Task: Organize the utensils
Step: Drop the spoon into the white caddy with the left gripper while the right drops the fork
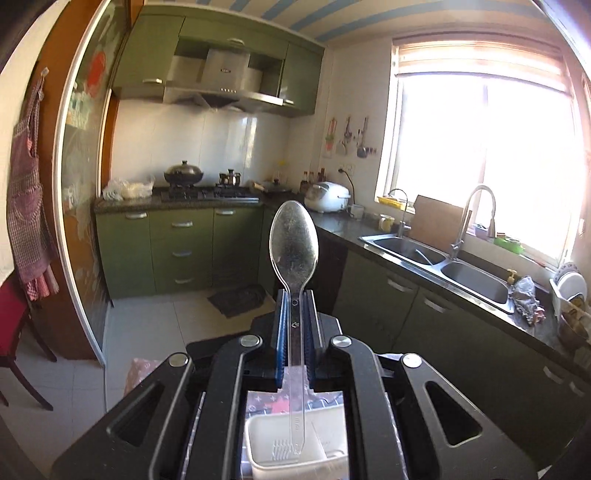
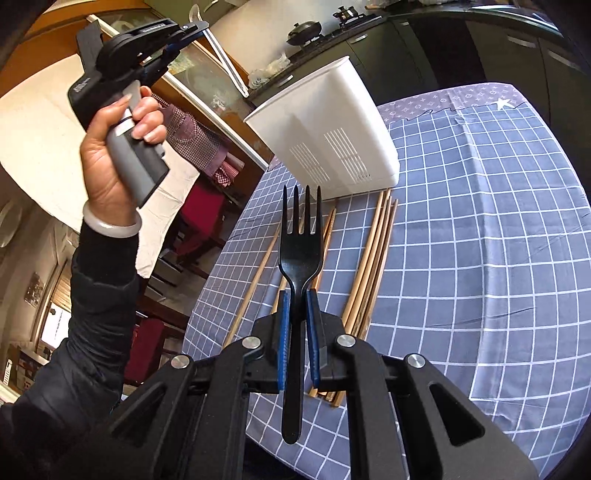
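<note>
My left gripper [image 1: 294, 295] is shut on a clear plastic spoon [image 1: 294, 243], bowl pointing up into the room; its handle hangs down over the white utensil holder [image 1: 258, 435] seen below between the gripper's arms. My right gripper [image 2: 297, 295] is shut on a black plastic fork [image 2: 300, 254], tines forward, held above the table short of the white holder [image 2: 325, 129]. Several wooden chopsticks [image 2: 373, 254] lie on the checked cloth under and beside the fork. The left gripper [image 2: 192, 27] also shows raised high at the upper left in the right wrist view.
The table has a blue-grey checked cloth [image 2: 480, 258]. Red chairs [image 2: 203, 206] stand at its left. In the left wrist view a kitchen lies ahead: green cabinets [image 1: 177, 247], stove [image 1: 207, 192], double sink [image 1: 443, 262] under a bright window.
</note>
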The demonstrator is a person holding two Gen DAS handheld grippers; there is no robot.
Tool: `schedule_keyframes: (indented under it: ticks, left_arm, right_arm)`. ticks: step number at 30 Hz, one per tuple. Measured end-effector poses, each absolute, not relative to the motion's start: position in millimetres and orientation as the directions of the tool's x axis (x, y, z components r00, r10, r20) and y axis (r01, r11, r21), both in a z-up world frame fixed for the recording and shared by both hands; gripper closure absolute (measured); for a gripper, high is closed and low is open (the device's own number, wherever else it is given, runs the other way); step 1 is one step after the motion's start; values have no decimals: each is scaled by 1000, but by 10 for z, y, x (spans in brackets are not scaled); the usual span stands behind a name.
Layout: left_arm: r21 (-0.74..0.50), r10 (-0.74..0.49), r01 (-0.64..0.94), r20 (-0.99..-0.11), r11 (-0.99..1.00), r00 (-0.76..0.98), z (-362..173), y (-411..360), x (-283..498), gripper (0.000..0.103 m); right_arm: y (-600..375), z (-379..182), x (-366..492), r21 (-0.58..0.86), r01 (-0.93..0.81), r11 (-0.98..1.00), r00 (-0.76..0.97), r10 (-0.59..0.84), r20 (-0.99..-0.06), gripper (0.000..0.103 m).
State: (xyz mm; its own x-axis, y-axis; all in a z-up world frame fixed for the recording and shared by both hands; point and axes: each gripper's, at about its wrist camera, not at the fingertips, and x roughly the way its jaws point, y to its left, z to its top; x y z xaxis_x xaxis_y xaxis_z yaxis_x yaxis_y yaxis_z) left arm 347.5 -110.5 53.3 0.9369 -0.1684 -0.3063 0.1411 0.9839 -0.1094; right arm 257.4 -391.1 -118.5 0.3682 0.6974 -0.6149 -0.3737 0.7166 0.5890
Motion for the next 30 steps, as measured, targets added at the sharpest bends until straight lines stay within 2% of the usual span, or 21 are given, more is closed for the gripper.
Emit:
schedule_keyframes:
  ticks: [4,9,12,14,19,24,27,30]
  left_arm:
    - [-72,-155,139,-310,988,938,329,-1214,3540,95]
    - [-52,-154,145,-385,988,910,-57,-1200,3512,94]
    - [-25,-149,152,-415,988,897,-211,-1172,3467,83]
    - [-27,-156,160,-420,987,894,-263,-1127,3408,82]
    - [-75,-194,179,-401,981,895,-169,-959,3141,82]
    - [-90,-208,188,-368,978,906,-80,-740,2674,78]
    - [-65,-197,186,-367,980,909,-88,-633,2433,78]
    - [-65,-193,182,-384,981,903,-111,-511,2282,78]
  right_arm:
    - [-3961,-1042,2544,570,-387,724,401,689,-603,93]
    - [-3960,-804,2555,527,-420,739,445,674,-590,93]
    - [-3912,-577,2628,479,-438,760,490,649,-582,93]
    - [-3871,-408,2709,459,-453,764,515,645,-565,93]
    - [-3752,50,3032,404,-464,789,619,614,-489,93]
    - [-3599,444,3461,312,-406,859,784,503,-365,93]
    - [-3465,475,3790,275,-351,895,840,431,-329,93]
    - [-3294,374,4130,232,-306,923,865,371,-338,93]
